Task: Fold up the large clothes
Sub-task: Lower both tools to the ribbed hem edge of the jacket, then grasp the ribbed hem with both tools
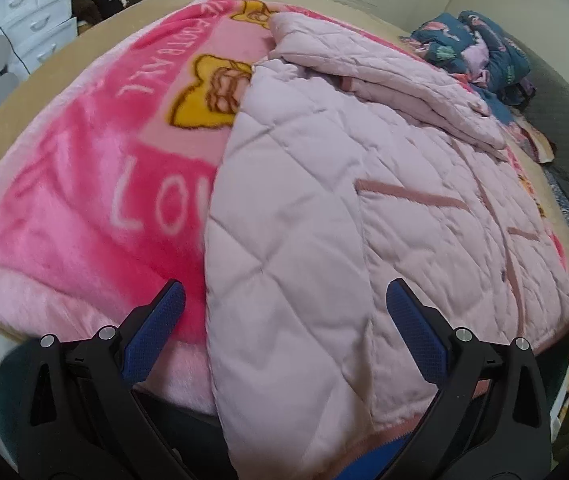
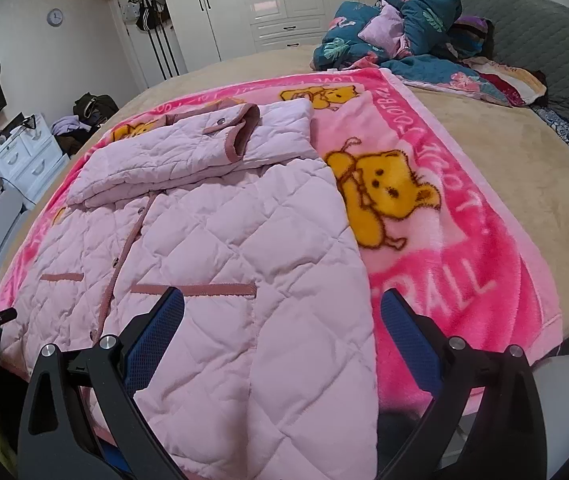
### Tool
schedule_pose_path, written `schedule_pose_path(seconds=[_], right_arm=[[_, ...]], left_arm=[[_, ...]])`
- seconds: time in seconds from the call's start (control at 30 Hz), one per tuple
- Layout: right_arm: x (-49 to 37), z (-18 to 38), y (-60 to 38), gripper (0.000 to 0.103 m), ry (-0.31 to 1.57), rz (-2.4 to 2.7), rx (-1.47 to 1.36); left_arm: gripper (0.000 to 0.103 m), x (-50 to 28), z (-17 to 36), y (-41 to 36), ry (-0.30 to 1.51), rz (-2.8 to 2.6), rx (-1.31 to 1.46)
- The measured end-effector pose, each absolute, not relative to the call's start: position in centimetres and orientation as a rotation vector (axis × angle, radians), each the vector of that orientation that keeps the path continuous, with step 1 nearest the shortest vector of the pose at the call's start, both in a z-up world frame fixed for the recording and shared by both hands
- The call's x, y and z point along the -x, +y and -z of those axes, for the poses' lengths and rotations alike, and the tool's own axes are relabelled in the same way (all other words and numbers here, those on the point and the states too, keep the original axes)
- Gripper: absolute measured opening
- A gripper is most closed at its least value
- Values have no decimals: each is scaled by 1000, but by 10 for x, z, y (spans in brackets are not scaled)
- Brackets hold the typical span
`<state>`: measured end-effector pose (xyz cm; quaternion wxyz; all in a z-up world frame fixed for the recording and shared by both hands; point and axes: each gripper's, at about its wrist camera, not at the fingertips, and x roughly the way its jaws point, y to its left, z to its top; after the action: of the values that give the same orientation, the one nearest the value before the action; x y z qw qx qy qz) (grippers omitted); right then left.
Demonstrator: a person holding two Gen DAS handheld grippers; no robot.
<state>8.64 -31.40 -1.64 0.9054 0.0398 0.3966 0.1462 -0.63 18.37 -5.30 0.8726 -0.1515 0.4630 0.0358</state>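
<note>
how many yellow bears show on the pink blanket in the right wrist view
3, maybe more hidden under the quilted jacket. One large bear right of the jacket, one beyond its folded sleeve, one partly covered at its far left.

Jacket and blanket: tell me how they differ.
The jacket is pale lilac with diamond quilting and dusty-pink trim; the blanket is bright pink fleece printed with yellow bears and white lettering. The jacket is partly folded, a sleeve laid across its chest; the blanket is spread flat. The jacket lies on top, the blanket beneath. Both hang over the bed's near edge.
</note>
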Motion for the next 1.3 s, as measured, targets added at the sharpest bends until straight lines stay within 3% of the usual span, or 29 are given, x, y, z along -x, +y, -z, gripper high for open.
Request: schedule_pose_path(seconds=[0.47, 1.07, 1.17, 1.3], right_arm=[[-66, 16, -327, 98, 875, -310, -3], [-47, 66, -339, 97, 1103, -370, -12], [-42, 71, -343, 81, 1110, -378, -42], [-38, 70, -344, 77, 1095, -379, -45]], left_arm=[[94, 28, 67, 157, 1011, 30, 322], [94, 30, 81, 142, 1039, 30, 251], [94, 31, 82, 141, 1037, 30, 253], [94, 31, 83, 142, 1035, 33, 261]])
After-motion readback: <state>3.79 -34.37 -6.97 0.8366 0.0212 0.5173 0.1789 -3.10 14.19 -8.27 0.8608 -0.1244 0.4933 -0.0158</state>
